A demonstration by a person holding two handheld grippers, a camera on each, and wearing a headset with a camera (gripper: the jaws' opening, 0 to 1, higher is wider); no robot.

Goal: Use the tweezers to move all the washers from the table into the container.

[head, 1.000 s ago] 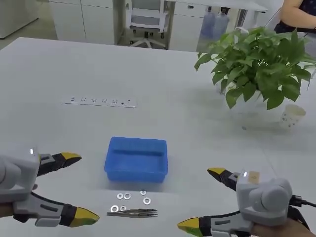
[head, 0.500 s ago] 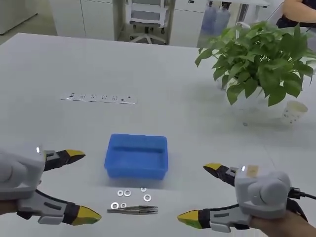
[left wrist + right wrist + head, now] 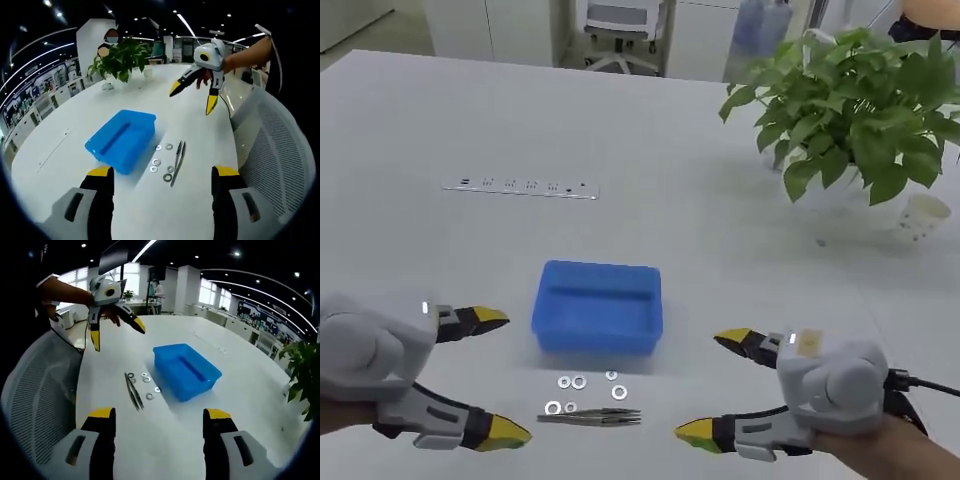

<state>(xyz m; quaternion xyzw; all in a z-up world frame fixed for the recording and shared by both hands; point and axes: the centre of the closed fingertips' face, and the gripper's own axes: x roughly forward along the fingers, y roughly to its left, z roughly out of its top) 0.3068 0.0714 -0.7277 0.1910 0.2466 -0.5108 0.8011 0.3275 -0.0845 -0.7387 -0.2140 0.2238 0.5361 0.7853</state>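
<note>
My left hand-held gripper (image 3: 515, 376) hangs over the bench (image 3: 430, 250) at 9 o'clock of the washers (image 3: 579, 382), jaws spread wide, released, nothing in it. Washers lie loose on the bench at 6 o'clock of the blue box (image 3: 598, 338), just beside it. Tweezers (image 3: 590, 417) lie flat at 6 o'clock of the washers. My right hand-held gripper (image 3: 700, 385) is at 3 o'clock of them, also released. Plant (image 3: 860, 110) at 1 o'clock, well apart.

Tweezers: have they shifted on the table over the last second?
No. The tweezers lie at the same spot in front of the blue container, next to the same washers; the view itself shifted.
</note>
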